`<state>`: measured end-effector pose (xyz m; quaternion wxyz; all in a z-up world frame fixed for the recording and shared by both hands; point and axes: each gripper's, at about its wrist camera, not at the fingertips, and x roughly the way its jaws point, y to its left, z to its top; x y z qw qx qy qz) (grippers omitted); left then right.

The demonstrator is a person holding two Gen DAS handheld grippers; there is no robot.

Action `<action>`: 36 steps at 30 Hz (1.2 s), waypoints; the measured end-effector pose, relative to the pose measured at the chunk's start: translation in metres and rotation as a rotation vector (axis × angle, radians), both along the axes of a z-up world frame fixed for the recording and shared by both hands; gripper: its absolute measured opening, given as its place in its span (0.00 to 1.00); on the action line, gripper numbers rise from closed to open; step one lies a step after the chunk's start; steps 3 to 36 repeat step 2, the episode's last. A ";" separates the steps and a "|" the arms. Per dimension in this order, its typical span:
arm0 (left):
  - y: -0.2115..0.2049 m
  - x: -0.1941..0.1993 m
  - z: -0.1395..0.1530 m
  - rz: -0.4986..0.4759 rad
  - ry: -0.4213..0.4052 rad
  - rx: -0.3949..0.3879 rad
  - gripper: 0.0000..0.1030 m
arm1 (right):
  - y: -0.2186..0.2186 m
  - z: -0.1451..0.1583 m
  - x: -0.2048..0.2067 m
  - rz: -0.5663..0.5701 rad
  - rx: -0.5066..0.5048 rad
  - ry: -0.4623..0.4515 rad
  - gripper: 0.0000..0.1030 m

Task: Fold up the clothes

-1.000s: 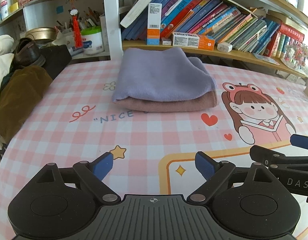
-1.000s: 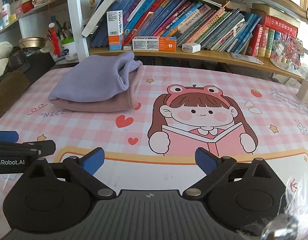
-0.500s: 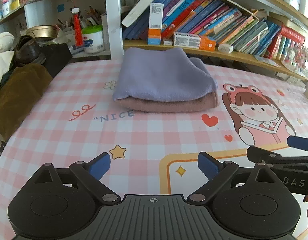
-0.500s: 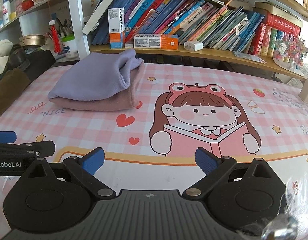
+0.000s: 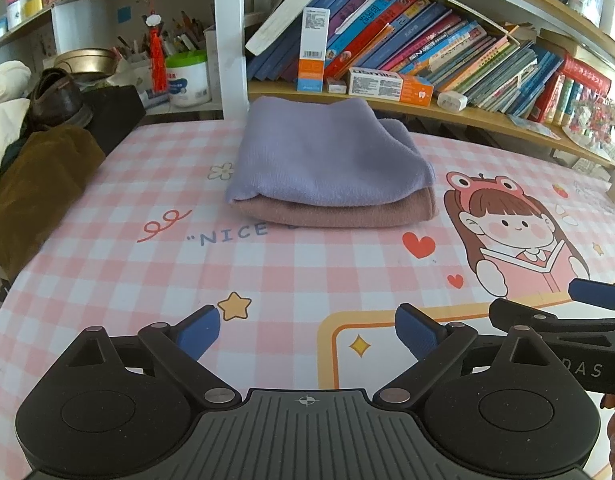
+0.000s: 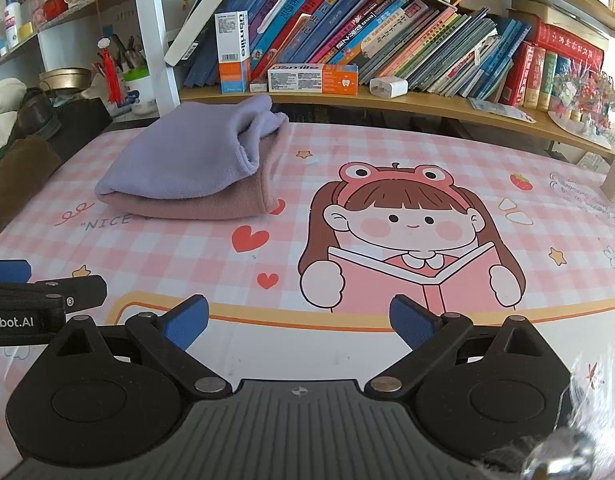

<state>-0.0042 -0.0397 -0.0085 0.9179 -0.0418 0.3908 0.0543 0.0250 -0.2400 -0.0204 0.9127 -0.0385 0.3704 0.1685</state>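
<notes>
Left wrist view: my left gripper (image 5: 307,330) hangs spread wide and empty, because the folded lilac cloth (image 5: 323,160) already rests stacked on the pink one (image 5: 339,214), far across the table (image 5: 107,280).

Right wrist view: my right gripper (image 6: 299,320) gapes empty too, with that stack at far left, well apart.

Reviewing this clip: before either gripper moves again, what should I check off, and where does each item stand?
1. Left gripper open and holding nothing: ok.
2. Right gripper open and holding nothing: ok.
3. Lilac cloth lies folded on top of the pink cloth: ok.
4. Stack edges aligned: not ok; in the right wrist view the lilac cloth's open end bulges and the pink cloth sticks out past it.
5. Both grippers apart from the stack, with bare tablecloth between: ok.
6. More clothes left to fold: cannot tell; a brown garment lies at the table's left edge, its role unclear.
</notes>
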 end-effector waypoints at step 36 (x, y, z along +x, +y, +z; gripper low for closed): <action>0.000 0.001 -0.001 0.000 0.005 0.000 0.94 | -0.001 0.000 0.000 -0.001 0.003 0.003 0.95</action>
